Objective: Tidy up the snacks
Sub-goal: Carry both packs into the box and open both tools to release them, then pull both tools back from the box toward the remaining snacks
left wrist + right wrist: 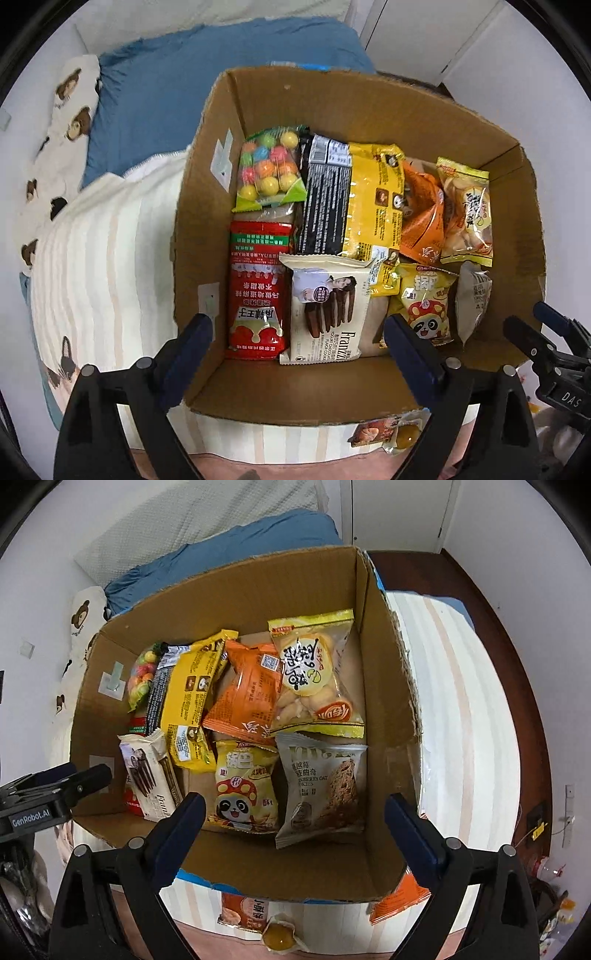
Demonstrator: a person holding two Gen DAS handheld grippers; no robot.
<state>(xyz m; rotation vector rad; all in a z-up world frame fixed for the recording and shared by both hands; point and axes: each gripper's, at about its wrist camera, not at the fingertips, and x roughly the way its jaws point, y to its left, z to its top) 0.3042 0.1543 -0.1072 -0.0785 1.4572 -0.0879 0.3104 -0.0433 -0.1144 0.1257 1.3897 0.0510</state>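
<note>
An open cardboard box sits on a bed and holds several snack packs. Among them are a red pack, a white Franzzi biscuit pack, a gumball bag, a yellow panda pack and a grey oat cookie pack. My left gripper is open and empty, held above the box's near left part. My right gripper is open and empty above the near right part. Each gripper shows in the other's view, the right one and the left one.
Loose snack packs lie on the bed in front of the box: an orange pack, another pack and a small jelly cup. A blue blanket and a bear-print pillow lie beyond the box.
</note>
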